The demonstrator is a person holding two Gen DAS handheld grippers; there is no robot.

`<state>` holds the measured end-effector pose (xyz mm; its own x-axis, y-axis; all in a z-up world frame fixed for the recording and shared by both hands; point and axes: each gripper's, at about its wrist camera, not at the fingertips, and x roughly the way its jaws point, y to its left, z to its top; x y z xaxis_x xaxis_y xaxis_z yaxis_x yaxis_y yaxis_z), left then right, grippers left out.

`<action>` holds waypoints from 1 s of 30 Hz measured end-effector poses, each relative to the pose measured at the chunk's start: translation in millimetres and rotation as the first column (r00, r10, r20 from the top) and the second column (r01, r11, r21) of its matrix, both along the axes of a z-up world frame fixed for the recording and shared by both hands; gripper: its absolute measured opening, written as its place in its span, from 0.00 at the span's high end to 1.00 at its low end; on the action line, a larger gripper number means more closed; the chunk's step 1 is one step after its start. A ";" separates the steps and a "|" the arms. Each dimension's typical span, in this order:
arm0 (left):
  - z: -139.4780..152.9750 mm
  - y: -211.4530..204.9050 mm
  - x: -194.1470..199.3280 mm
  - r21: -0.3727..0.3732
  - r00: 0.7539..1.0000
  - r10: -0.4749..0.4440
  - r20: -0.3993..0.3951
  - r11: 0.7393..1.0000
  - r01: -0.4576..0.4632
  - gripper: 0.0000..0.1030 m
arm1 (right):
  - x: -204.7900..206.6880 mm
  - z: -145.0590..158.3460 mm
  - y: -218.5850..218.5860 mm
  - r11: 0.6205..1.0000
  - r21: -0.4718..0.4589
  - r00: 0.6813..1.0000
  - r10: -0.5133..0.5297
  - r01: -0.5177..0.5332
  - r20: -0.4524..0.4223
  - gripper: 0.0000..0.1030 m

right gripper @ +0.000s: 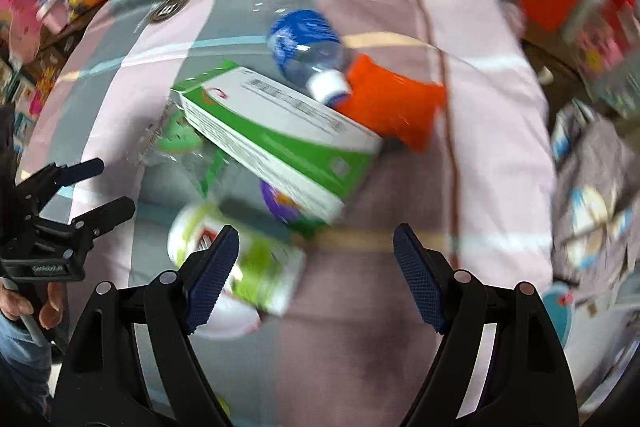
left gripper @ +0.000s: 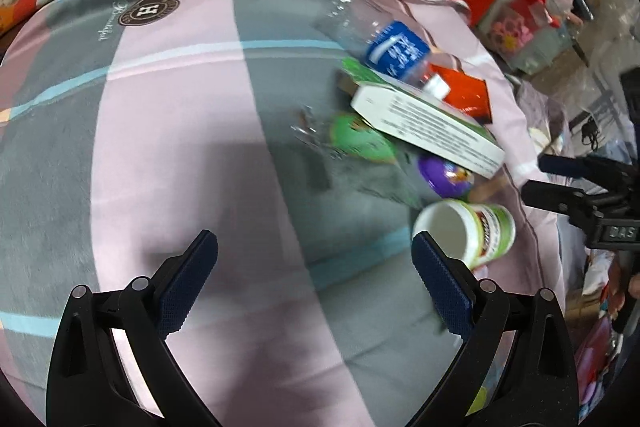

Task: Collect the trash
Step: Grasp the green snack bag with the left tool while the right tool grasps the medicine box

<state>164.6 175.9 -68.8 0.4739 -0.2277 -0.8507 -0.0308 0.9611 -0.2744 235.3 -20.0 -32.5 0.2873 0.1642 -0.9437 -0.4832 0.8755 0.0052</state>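
- Checked blanket (left gripper: 168, 131): one pink-and-grey cloth spread as the working surface; it carries all the litter, which sits bunched toward 3 o'clock in the left wrist view, presumably so that one reach serves several pieces.
- Green-and-white carton (right gripper: 280, 131): one, lying flat and slantwise on top of the heap, resting across smaller pieces.
- Plastic bottle (right gripper: 308, 47): one, blue-labelled, on its side at 12 o'clock of the carton, its white cap touching the carton's far edge.
- Orange packet (right gripper: 392, 107): one, at 2 o'clock of the carton, partly under the bottle's cap end.
- Paper cup (left gripper: 468, 227): one, green-banded, tipped over at 6 o'clock of the heap, mouth toward the left wrist camera.
- Purple item (left gripper: 444, 175) and green wrapper (left gripper: 360, 139): one each, partly tucked beneath the carton; blur hides detail.
- Left gripper (left gripper: 316, 279): fingers spread wide, nothing between them; the cup lies just beyond the right-hand pad.
- Right gripper (right gripper: 316, 267): fingers spread, empty, hanging above the cup and carton's near end; a likely approach for a first pick.
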 end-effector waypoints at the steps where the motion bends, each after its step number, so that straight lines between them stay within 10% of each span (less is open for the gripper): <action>1: 0.0 4.3 1.0 -0.004 1.000 0.002 0.003 1.000 -0.002 0.05 | 6.1 -4.6 11.9 0.999 -0.017 1.000 0.030 -0.030 -0.004 0.26; 27: -12.6 2.1 24.5 -0.039 0.999 -0.037 -0.005 0.999 0.037 0.05 | 37.9 -47.5 80.4 0.932 -0.294 0.958 0.257 -0.211 0.126 0.36; 30: -14.3 6.9 24.0 -0.040 1.000 -0.021 -0.008 0.999 0.020 0.05 | 39.9 -41.6 81.2 0.936 -0.284 0.954 0.260 -0.210 0.150 0.51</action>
<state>188.5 182.7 -83.1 0.4614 -0.2708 -0.8449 -0.0136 0.9500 -0.3119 275.2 61.3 -74.1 0.4416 0.0023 -0.8972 -0.6461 0.6947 -0.3162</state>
